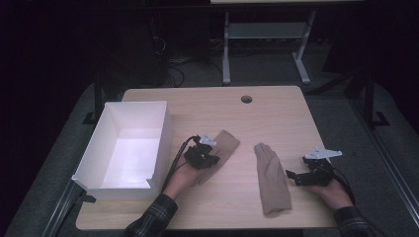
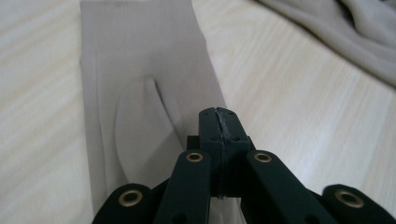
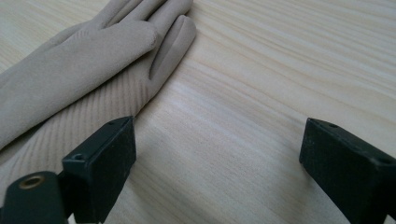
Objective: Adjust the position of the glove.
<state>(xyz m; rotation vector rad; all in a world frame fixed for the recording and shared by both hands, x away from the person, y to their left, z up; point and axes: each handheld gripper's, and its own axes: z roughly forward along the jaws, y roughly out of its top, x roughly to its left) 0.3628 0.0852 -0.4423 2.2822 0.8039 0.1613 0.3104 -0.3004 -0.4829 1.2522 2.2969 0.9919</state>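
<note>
On the table (image 1: 276, 106), two beige gloves (image 1: 271, 178), one white box (image 1: 129, 145); left tool (image 1: 211, 157) pressed together, right tool (image 1: 292, 175) spread

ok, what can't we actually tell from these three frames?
- Left gripper, left gripper view: jaws closed over the left glove, but their own bodies hide the contact; grip on fabric unconfirmed.
- Left glove, high view: near end hidden under gripper and hand.
- Right glove, right gripper view: cuff cut off by the left edge.
- White box, high view: near wall hides the floor just behind it.
- Right gripper: jaws open beside the glove.
</note>
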